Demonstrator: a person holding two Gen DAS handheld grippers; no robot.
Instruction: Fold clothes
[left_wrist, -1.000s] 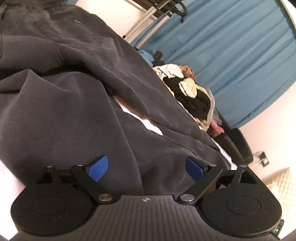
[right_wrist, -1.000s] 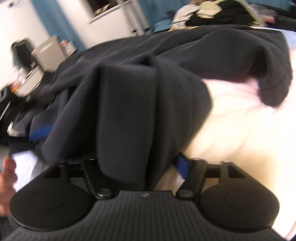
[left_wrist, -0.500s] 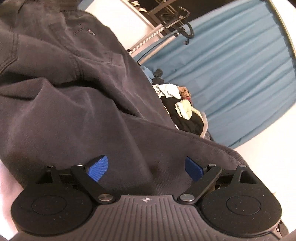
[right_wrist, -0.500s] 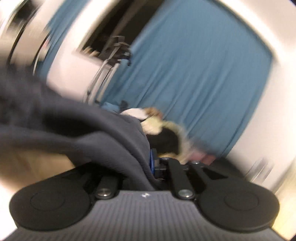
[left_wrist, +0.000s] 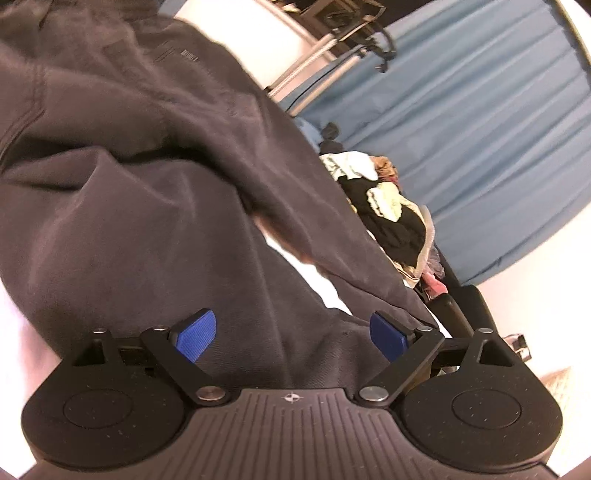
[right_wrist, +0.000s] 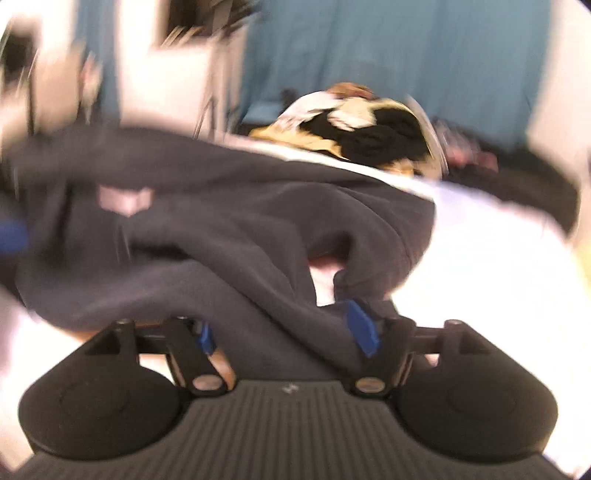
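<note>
Dark grey trousers (left_wrist: 147, 192) lie spread over a white bed (left_wrist: 314, 280). My left gripper (left_wrist: 291, 336) is open, its blue pads wide apart, with trouser cloth lying between them. In the blurred right wrist view the same trousers (right_wrist: 240, 229) lie bunched on the bed (right_wrist: 480, 266). My right gripper (right_wrist: 288, 334) has its blue pads apart, and a fold of trouser cloth runs between them and over the left finger.
A heap of mixed clothes (left_wrist: 391, 206) sits at the far side of the bed; it also shows in the right wrist view (right_wrist: 369, 125). A blue curtain (left_wrist: 480, 110) and a metal rack (left_wrist: 332, 44) stand behind. A black chair (left_wrist: 465, 306) is at the right.
The right gripper swung round and down over the bed and its jaws opened from shut on the cloth. The left gripper stayed open and shifted little over the trousers.
</note>
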